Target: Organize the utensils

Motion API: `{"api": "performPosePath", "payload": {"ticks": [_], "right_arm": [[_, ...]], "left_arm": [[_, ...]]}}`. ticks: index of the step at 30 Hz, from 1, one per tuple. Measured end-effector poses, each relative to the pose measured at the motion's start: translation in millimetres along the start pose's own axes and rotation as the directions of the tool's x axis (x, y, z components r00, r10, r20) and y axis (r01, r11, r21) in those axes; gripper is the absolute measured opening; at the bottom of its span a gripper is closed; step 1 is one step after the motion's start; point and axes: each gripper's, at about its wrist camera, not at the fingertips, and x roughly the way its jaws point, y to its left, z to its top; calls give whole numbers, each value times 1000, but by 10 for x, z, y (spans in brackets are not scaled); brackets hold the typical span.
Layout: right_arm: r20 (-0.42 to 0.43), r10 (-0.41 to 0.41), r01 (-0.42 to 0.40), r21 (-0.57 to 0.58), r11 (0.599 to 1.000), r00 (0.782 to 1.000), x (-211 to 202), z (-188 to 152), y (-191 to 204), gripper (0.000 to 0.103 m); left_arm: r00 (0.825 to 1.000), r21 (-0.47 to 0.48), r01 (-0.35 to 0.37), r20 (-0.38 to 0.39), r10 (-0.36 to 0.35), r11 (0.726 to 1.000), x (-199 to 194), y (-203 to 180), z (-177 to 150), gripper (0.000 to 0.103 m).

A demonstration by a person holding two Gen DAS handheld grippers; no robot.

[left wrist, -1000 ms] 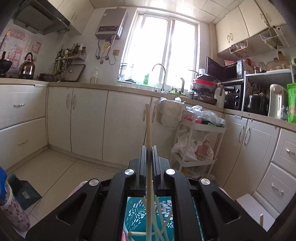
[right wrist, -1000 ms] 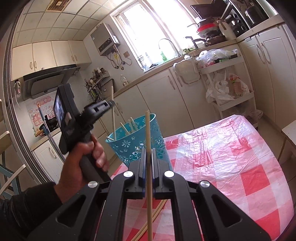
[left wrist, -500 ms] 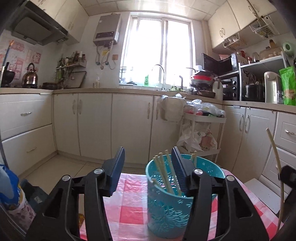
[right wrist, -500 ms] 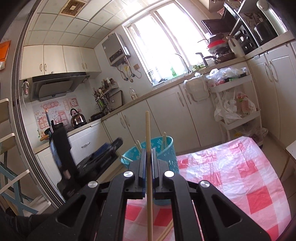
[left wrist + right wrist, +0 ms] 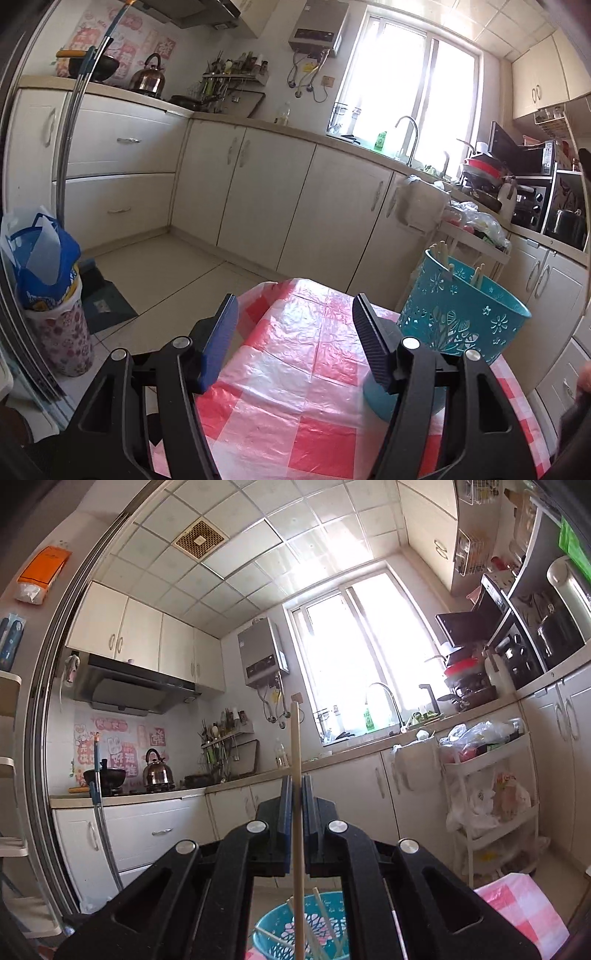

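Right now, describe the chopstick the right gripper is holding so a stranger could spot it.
Find the teal basket low in the right wrist view. Directly above it, the right gripper pinches one pale wooden chopstick. Unlike the chopsticks leaning inside the basket, it stands upright, clamped between the fingers.

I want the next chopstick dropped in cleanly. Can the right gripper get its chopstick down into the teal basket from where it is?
Probably yes. The right gripper holds the chopstick upright, with the teal basket open directly below and only a few leaning chopsticks inside; the open left gripper is off to the side.
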Motion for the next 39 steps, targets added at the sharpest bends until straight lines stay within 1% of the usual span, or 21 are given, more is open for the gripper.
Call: {"api": "performPosePath", "payload": {"ticks": [3, 7, 10, 12, 16, 22, 25, 28, 29, 30, 31, 32, 33, 34, 35, 37, 38, 39], "right_arm": [[-9, -22, 21, -11, 1000, 1000, 241, -156, -57, 6], [-69, -41, 40, -21, 999, 997, 470, -445, -143, 6], [-113, -44, 42, -18, 999, 993, 504, -629, -205, 6], [-131, -41, 40, -6, 999, 991, 495, -684, -227, 6], [-144, -17, 24, 53, 998, 989, 411, -630, -286, 6], [-137, 70, -48, 161, 986, 988, 244, -396, -315, 6], [-186, 115, -70, 230, 971, 976, 46, -341, -347, 6], [-297, 119, -42, 253, 966, 947, -236, -366, -403, 6], [-386, 116, -19, 247, 969, 915, -345, -398, -415, 6], [-448, 114, -6, 237, 972, 886, -437, -450, -433, 6], [-532, 97, 17, 206, 978, 841, -525, -527, -437, 6], [-607, 85, 29, 176, 984, 790, -588, -627, -437, 6], [-678, 66, 41, 140, 989, 732, -658, -740, -438, 6], [-739, 44, 47, 101, 994, 672, -721, -858, -439, 6], [-796, 29, 44, 69, 997, 604, -770, -995, -445, 6], [-861, -20, 53, 8, 999, 508, -828, -1205, -495, 6], [-882, -23, 48, -1, 999, 471, -831, -1277, -511, 6], [-891, -33, 48, -13, 999, 452, -837, -1324, -522, 6]], "left_arm": [[1000, 0, 8, -1, -8, 1000, -1, -13, -1, 61], [1000, 6, 17, -10, -17, 1000, 14, -57, -11, 61], [1000, 13, 21, -12, -21, 1000, 9, -75, -19, 61], [1000, 18, 18, -13, -18, 1000, 14, -88, -22, 61], [1000, 18, 17, -16, -17, 1000, 14, -99, -25, 61], [1000, -3, 19, -24, -19, 1000, 39, -53, -18, 61], [999, -23, 19, -26, -20, 1000, 41, -10, -20, 61], [999, -50, 23, -29, -24, 998, 47, 53, -25, 61], [999, -58, 24, -30, -26, 998, 49, 67, -27, 61], [999, -63, 26, -32, -28, 998, 55, 76, -29, 61], [999, -66, 27, -34, -29, 997, 64, 73, -28, 61], [999, -67, 28, -35, -30, 997, 67, 73, -29, 61], [999, -65, 30, -36, -32, 997, 70, 70, -29, 61], [999, -63, 31, -35, -33, 998, 69, 64, -33, 61], [999, -61, 32, -35, -34, 998, 69, 59, -32, 61], [999, -60, 32, -32, -34, 998, 63, 56, -35, 61], [999, -61, 32, -33, -34, 998, 66, 59, -35, 61], [999, -64, 30, -33, -32, 997, 61, 64, -36, 61]]}}
